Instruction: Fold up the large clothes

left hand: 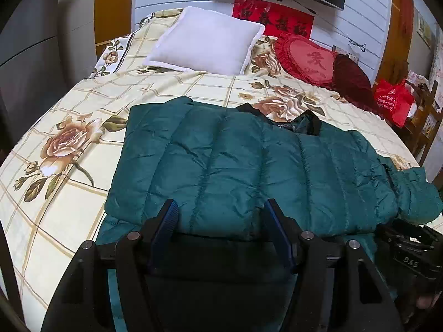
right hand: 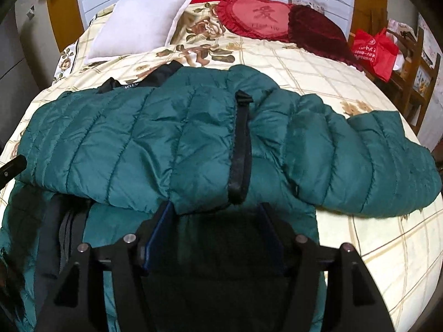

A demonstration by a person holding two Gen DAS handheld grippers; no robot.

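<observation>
A teal quilted puffer jacket (left hand: 249,163) lies across the flowered bed, its upper part folded over the lower part. In the right wrist view the jacket (right hand: 144,138) shows a black cuff strip (right hand: 240,149) and a sleeve (right hand: 360,160) stretched to the right. My left gripper (left hand: 220,210) is open, its blue pads on either side of the folded edge. My right gripper (right hand: 214,211) is open at the folded edge under the cuff strip. The right gripper's body shows in the left wrist view (left hand: 409,249).
The bed has a cream flowered cover (left hand: 69,144). A white pillow (left hand: 207,44), a red heart cushion (left hand: 307,58) and a dark red cushion (left hand: 351,80) lie at its head. A red bag (right hand: 373,52) sits on a wooden chair to the right.
</observation>
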